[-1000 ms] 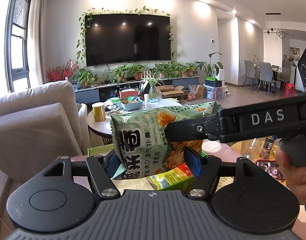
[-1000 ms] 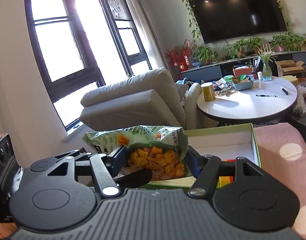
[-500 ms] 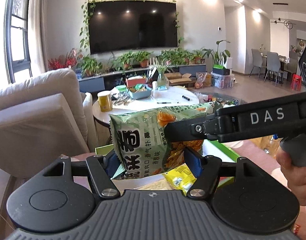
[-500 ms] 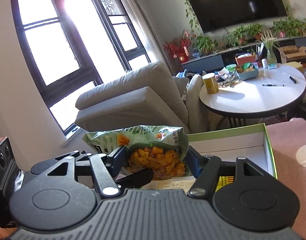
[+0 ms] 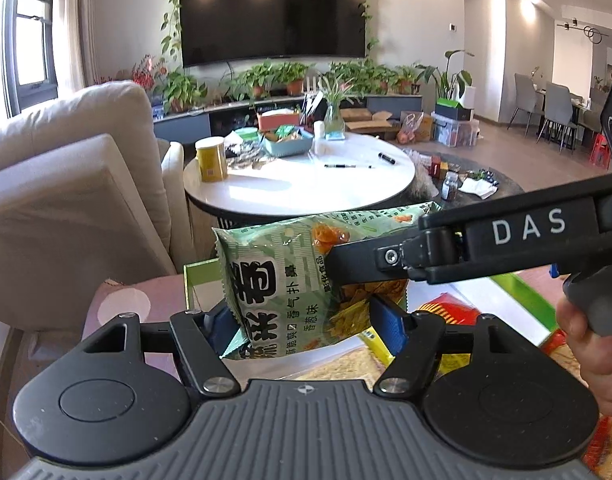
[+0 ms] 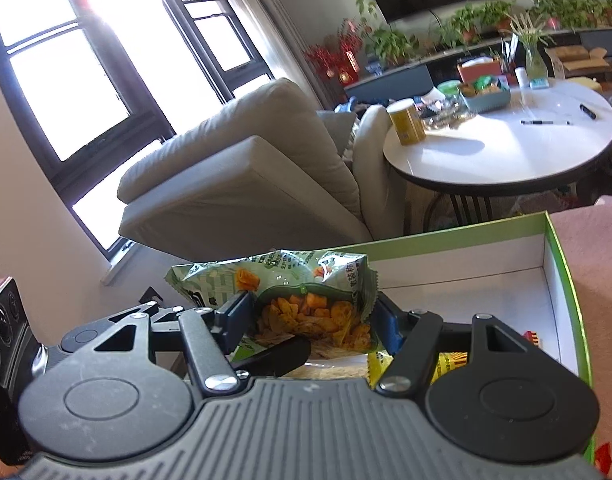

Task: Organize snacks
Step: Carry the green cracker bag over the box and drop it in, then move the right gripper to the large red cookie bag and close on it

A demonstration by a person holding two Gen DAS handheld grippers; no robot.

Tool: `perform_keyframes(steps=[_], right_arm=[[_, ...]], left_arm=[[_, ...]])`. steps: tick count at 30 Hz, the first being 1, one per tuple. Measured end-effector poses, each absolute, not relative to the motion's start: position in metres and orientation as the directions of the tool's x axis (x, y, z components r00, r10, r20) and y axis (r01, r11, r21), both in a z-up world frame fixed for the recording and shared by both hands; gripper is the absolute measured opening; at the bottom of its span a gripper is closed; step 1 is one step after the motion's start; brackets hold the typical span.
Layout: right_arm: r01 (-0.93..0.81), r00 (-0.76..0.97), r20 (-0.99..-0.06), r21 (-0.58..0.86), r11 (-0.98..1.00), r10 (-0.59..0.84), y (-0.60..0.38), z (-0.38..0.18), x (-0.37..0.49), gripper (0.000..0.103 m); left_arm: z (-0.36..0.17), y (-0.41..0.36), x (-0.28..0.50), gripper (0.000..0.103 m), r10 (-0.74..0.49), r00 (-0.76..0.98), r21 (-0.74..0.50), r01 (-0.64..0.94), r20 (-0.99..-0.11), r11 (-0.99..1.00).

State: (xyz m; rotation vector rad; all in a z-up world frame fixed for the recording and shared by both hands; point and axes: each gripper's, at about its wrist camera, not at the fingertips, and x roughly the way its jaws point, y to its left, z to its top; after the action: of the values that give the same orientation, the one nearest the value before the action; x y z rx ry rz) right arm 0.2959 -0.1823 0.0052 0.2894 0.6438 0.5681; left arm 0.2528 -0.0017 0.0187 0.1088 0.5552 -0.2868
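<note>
Both of my grippers have carried the green snack bag (image 5: 289,280) lower and forward since a second ago, so the green-rimmed box (image 6: 562,256) now fills more of the right wrist view and the white round table (image 5: 306,188) sits larger ahead of the left one. My left gripper (image 5: 301,322) has its blue pads pressed on the bag's lower part from both sides. My right gripper (image 6: 312,316) is clamped on the same bag from the other side, its pads pinching the end printed with orange crackers; in the left wrist view its black finger crosses the bag's upper right corner. The bag hangs clear above the box, near the box's left end, not touching its floor. Beneath it, in the box, lie a yellow packet (image 6: 446,360) and a red packet (image 5: 446,310), towards the near edge; the far right corner of the box shows bare white floor. The box rests on a pink spotted cloth (image 6: 586,256). A beige armchair (image 6: 241,184) stands beyond the box's left end, and a yellow can (image 5: 211,160) sits at the table's left edge.
</note>
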Motion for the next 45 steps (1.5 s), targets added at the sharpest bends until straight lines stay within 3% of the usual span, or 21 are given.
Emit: perform_keyframes(steps=[11,33,45], right_arm=[[-0.338,0.646,-0.539,0.433,0.836,0.54,-0.187,-0.009,0.307,0.086],[-0.428,0.728,-0.467,0.262,0.865,0.502,-0.204,0.028,0.219,0.086],[-0.311,0.706,-0.615,0.176,0.934,0.352,-0.246,-0.002,0.2,0.086]], left_arm=[[-0.001,0.015,0.258,0.069,-0.193,0.792,0.005,0.241,-0.58,0.971],[0.019,0.04,0.161,0.08,-0.164,0.838,-0.003,0.19,-0.52,0.982],[0.004,0.022,0.125,0.08,-0.225,0.806,-0.062,0.229,-0.547,0.971]])
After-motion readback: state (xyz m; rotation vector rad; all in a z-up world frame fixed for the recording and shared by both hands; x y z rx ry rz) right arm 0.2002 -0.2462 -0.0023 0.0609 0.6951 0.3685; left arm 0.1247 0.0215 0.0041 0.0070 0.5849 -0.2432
